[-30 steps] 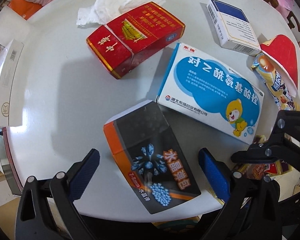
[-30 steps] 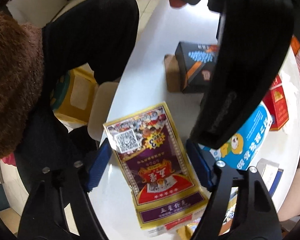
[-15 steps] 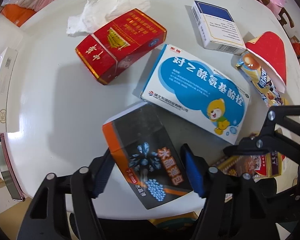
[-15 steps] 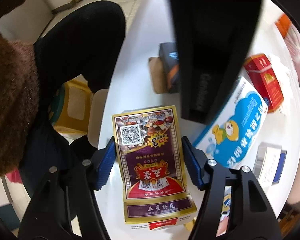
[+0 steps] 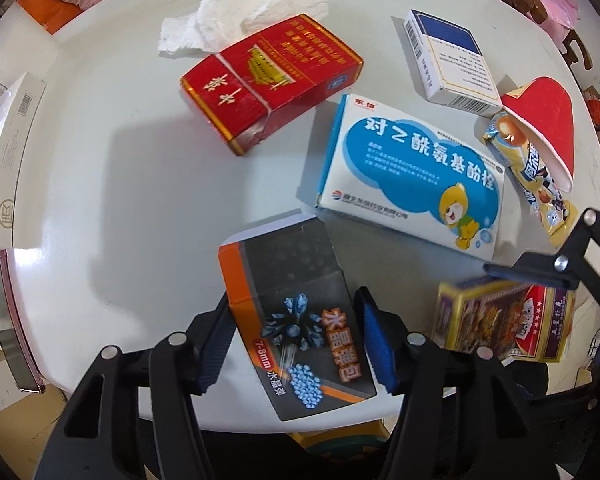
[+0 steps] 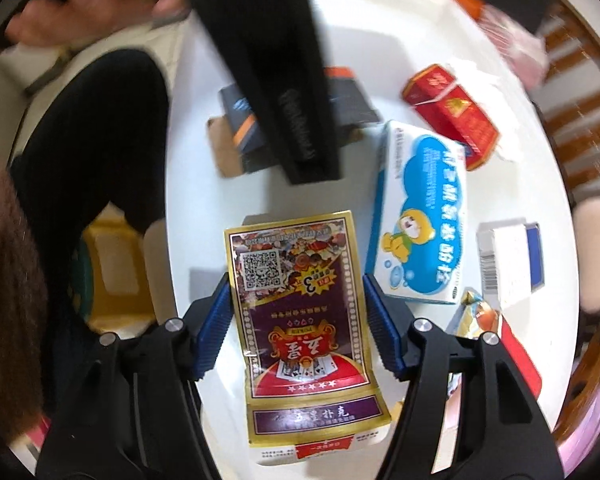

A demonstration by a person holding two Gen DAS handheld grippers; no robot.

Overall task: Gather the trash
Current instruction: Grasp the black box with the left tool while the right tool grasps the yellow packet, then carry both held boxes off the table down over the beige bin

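Now each tool has a box between its blue pads at the near rim of the round white counter [image 5: 100, 168].

Pointing straight down, the left tool [image 5: 296, 344] is closing its jaws on the black and orange cardboard box with blue crystal print [image 5: 296, 320], both pads already against its long sides. Just ahead of it lies the blue and white medicine box with a cartoon bear [image 5: 412, 184], and farther ahead the red cigarette pack [image 5: 272, 80] touches the crumpled white tissue [image 5: 236, 24]. To its right, the right tool [image 6: 296, 328] is clenched on the gold-edged purple and red playing-card box [image 6: 304, 320], pads pressing both long edges. A white and navy small box [image 5: 452, 60] lies far ahead on the right.
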